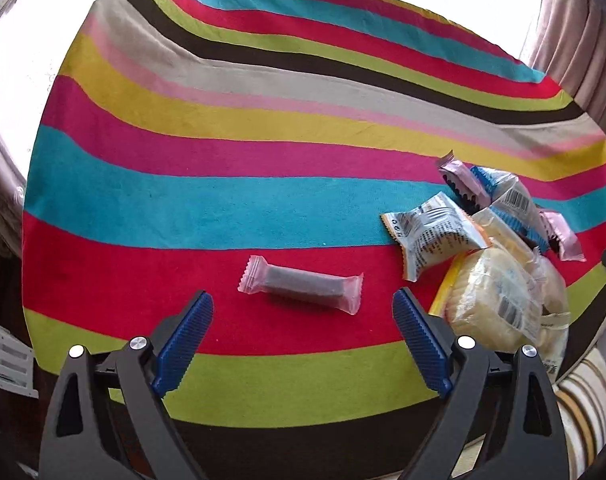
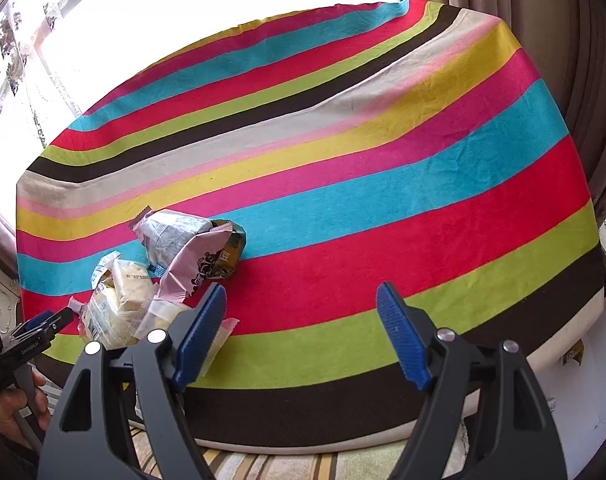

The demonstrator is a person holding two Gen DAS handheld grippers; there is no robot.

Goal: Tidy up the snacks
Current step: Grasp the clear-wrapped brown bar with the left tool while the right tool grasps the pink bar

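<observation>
A striped cloth [image 1: 263, 200] in red, teal, lime, yellow, pink and brown covers the tabletop, and the snacks lie on it. Seen from the left wrist, the left gripper [image 1: 303, 316] hangs over the near part of the cloth with its blue-padded jaws spread wide and nothing pinched between them. A pink-wrapped bar [image 1: 301, 288] lies flat on a red stripe just beyond the fingertips, apart from both pads. To the right of it sits a loose pile of snack packets [image 1: 499, 240]: a white printed pouch [image 1: 433, 236] nearest the bar, clear-wrapped pale pastries [image 1: 491, 304] at the near end touching the right-hand finger's side, and small pink and blue-edged packets farther back. From the right wrist, the right gripper [image 2: 301, 308] is likewise spread and empty, above bare red and lime stripes, with the pile just left of its left finger. A hand [image 2: 15, 408] holding the other gripper shows at the lower left edge.
</observation>
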